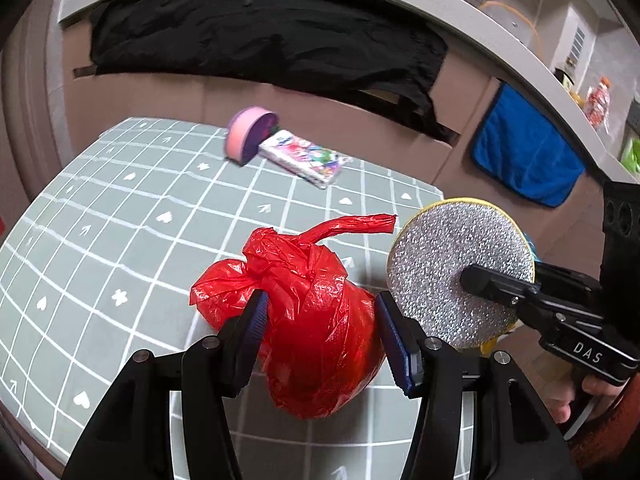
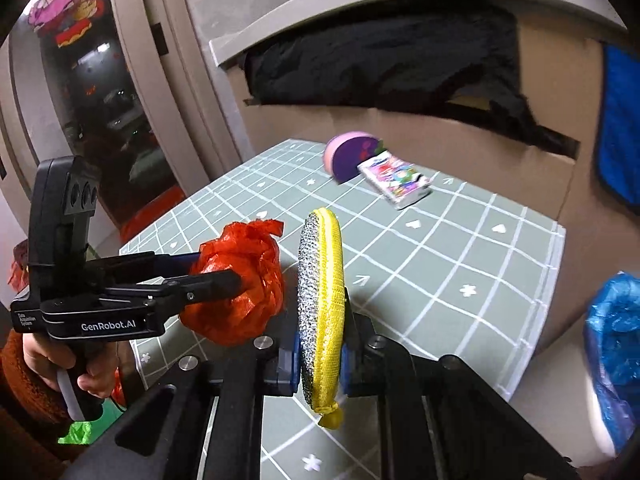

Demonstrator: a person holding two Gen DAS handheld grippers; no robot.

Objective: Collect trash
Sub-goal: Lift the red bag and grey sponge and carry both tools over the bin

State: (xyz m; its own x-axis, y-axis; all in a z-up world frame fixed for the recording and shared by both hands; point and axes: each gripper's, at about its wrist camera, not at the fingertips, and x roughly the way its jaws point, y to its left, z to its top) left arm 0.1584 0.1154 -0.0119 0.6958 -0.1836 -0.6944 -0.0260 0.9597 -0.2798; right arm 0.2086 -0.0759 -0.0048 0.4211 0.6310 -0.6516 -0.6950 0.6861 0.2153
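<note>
A knotted red plastic bag point(image 1: 316, 344) sits between the blue pads of my left gripper point(image 1: 324, 320), which is shut on its sides just above the green checked tablecloth point(image 1: 120, 220). My right gripper point(image 2: 320, 356) is shut on a round scouring pad point(image 2: 322, 296), silver on one face with a yellow rim, held on edge. In the left wrist view that scouring pad point(image 1: 452, 264) hangs right of the bag, pinched by the right gripper point(image 1: 496, 284). The right wrist view shows the left gripper point(image 2: 224, 276) and the red bag point(image 2: 240, 284) to the left.
A pink and purple round sponge point(image 1: 248, 138) and a colourful tissue pack point(image 1: 304, 160) lie at the table's far side. Behind them stands a cardboard box point(image 1: 320, 108) draped with black cloth point(image 1: 260, 36) and a blue cloth point(image 1: 524, 148). A blue plastic bag point(image 2: 612, 352) hangs right of the table.
</note>
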